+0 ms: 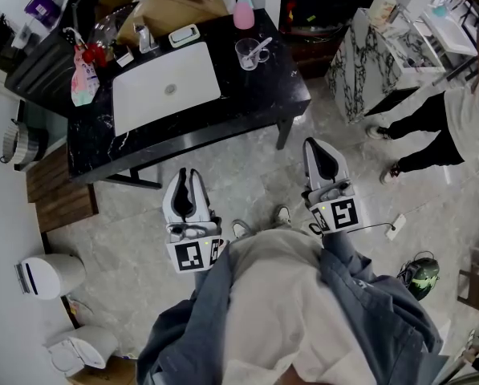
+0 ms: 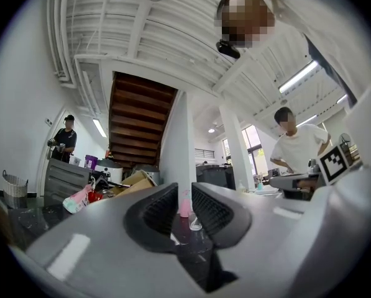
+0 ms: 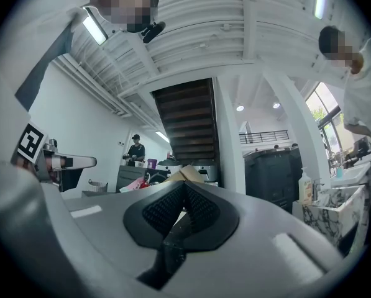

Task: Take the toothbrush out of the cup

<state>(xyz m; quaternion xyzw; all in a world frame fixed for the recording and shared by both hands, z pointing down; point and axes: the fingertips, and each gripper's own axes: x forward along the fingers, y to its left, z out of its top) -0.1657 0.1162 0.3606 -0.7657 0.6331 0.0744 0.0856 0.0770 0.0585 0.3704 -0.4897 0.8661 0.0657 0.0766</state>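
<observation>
A clear cup [image 1: 249,53] with a white toothbrush [image 1: 260,47] leaning in it stands on the black marble table [image 1: 255,95], near its far right corner. Both grippers hang over the floor short of the table's front edge, pointing toward it. My left gripper [image 1: 192,175] has its jaws barely parted, with nothing between them. Through that thin slit in the left gripper view [image 2: 185,194] the cup [image 2: 195,221] shows far off. My right gripper [image 1: 321,147] is shut and empty, and its pads meet in the right gripper view [image 3: 184,188].
A white sink basin [image 1: 167,87] fills the table's middle. A pink bottle [image 1: 243,9] stands behind the cup and a pink pouch [image 1: 84,74] lies at the left. Cardboard boxes [image 1: 175,2] sit at the back. A marble cabinet [image 1: 367,62] and a standing person [image 1: 456,127] are at the right.
</observation>
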